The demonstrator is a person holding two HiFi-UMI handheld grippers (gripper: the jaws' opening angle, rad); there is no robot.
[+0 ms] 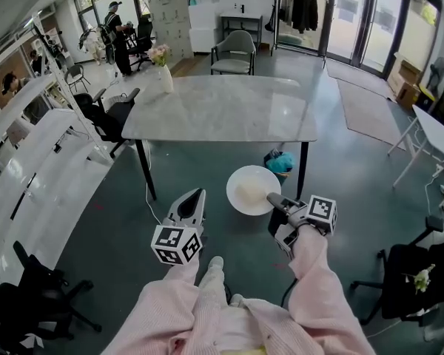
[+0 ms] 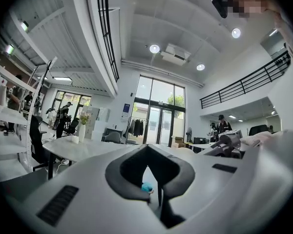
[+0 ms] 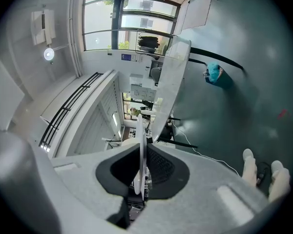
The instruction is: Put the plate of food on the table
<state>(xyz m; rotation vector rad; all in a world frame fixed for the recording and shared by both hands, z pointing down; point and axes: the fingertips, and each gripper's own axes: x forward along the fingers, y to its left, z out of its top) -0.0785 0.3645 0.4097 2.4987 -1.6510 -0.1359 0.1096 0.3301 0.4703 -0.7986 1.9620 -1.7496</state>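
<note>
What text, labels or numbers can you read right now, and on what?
No text is readable.
Blue sign beside the glass doors: too small to read.
Left cube, right cube: square marker patterns only, no words.

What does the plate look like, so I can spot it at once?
Start at the large marble table in mid-room. Just short of its near edge, over the dark floor, hangs the plate: round, white, with pale food, its rim clamped in the right gripper.
</note>
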